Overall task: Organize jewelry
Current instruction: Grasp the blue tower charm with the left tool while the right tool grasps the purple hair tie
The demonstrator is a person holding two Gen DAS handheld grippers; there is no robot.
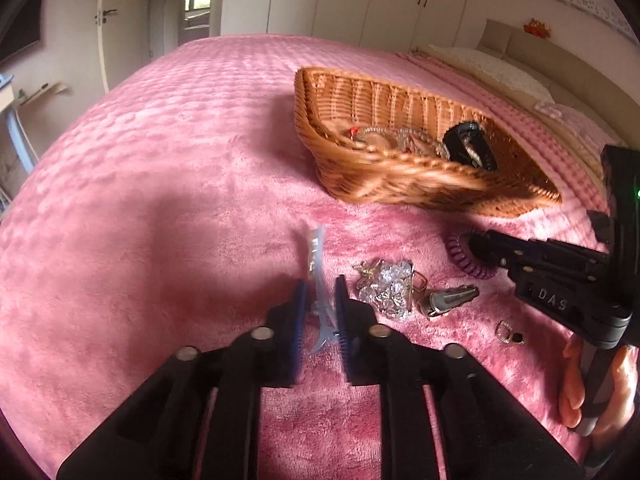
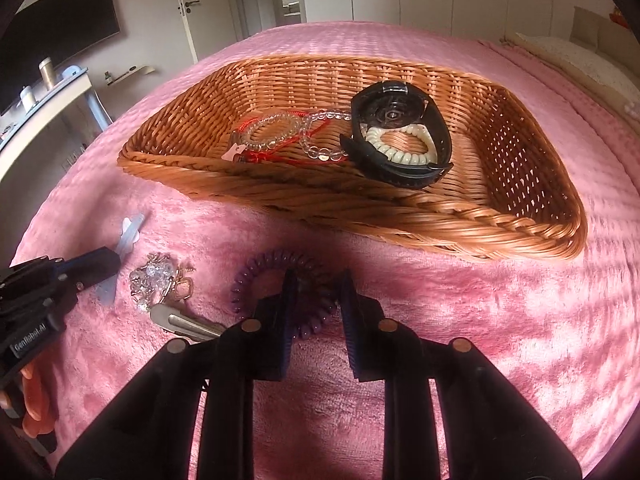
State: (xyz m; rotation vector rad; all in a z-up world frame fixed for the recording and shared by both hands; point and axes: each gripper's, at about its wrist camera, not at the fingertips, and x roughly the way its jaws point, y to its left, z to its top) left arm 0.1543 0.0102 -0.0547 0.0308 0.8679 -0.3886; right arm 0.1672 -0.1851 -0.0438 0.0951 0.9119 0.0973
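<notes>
The right wrist view looks down into the wicker basket (image 2: 520, 216) and shows what lies in it: a black watch (image 2: 400, 120) with a white coil band (image 2: 396, 148) tucked inside it, and clear bead bracelets (image 2: 276, 132) with a red string. In the left wrist view the basket (image 1: 400, 184) is blurry and farther off, so those things are hard to make out. Only the left wrist view shows a small gold ring (image 1: 509, 333) lying alone on the pink blanket (image 1: 160, 200), near the right gripper's black body. The left gripper (image 1: 321, 300) has its two blue pads on either side of a pale blue hair clip (image 1: 316, 264), but there is a little gap, so I cannot tell if it is pinching the clip. From the right wrist view, the same clip (image 2: 128, 236) pokes out past the left tool's tip. Just beside it sits a sparkly crystal pile (image 1: 386, 286) and, touching that, a silver hair clip (image 1: 448, 300). The right gripper (image 2: 318, 292) is spread apart, and its left finger lies over a purple coil hair tie (image 2: 260, 280) on the blanket, in front of the basket. A hand (image 1: 600, 388) wraps around the right tool's handle.
</notes>
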